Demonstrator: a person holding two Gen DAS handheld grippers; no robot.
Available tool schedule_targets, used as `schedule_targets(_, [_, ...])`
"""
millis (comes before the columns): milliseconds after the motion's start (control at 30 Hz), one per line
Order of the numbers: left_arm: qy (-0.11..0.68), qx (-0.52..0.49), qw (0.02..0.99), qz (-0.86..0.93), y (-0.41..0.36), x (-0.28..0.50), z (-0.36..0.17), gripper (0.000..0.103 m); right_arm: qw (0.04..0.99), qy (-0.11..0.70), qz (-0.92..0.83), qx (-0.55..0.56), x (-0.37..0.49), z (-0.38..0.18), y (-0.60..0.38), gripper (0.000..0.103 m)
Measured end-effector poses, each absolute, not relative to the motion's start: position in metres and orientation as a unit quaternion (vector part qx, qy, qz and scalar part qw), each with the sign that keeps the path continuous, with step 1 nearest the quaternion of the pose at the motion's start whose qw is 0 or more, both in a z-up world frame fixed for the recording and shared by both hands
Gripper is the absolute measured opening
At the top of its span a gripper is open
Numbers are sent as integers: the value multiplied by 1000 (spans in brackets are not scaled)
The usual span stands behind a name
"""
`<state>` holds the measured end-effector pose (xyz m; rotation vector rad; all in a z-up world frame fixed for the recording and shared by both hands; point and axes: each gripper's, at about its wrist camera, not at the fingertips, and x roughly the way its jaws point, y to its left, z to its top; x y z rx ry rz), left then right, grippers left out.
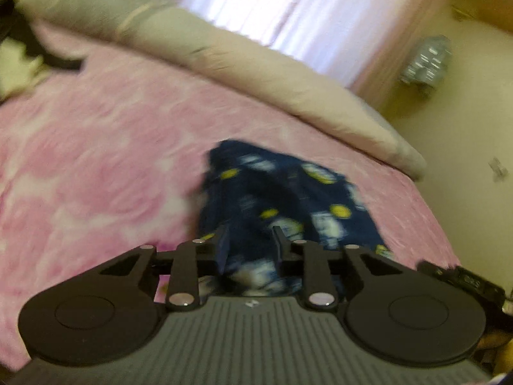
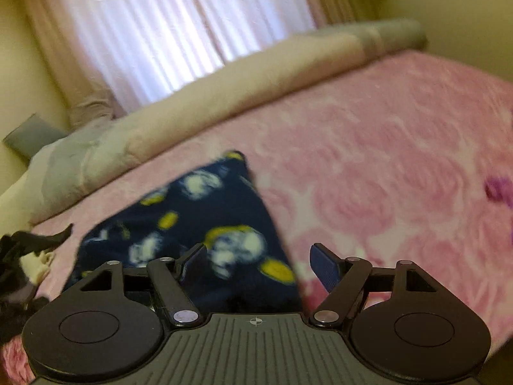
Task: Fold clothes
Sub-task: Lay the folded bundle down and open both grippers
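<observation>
While the left gripper (image 1: 251,240) pinches the navy garment (image 1: 282,192), the right gripper (image 2: 258,256) gapes over it; a beige duvet (image 2: 224,96) lies beyond on the pink blanket (image 2: 384,176).

The left gripper (image 1: 250,237) angles downward, its jaws narrowed with cloth bunched between the fingertips (blur hides whether the pads press on it). The right gripper (image 2: 256,256) tilts down likewise, its blue-padded fingers (image 2: 325,268) spread wide, clamping nothing.

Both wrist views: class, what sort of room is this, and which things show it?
Most likely a bedroom: a pink floral bedspread, a long beige pillow along its far edge, and pale curtains behind.
</observation>
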<state>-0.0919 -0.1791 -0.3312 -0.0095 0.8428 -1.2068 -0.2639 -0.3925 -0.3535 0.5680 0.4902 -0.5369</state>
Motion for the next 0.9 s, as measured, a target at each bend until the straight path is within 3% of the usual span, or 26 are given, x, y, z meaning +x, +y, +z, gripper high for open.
schedule_targets(233, [399,95,740,-533,-223,-110,-373,23,911,310,-227,154,-219,-378,-354,75])
schedule_targets(367, [405,74,748,-520,-218,-108,-387,21,904,346,-230,101,-208,-412,-343,75])
schedule_targets(567, [388,86,760,-514,-208,-125,-355,18,911,319,-235,114,-226,-382,-340,75])
schedule_targets(733, [388,139,761,-500,-216,-138,-373,20,894,369,-229,108,-216,-407,-339,75])
schedule_targets(900, [385,139,768,-493,-209,-141,-357,20,899,354,-230,119,-222,-394,-335,75])
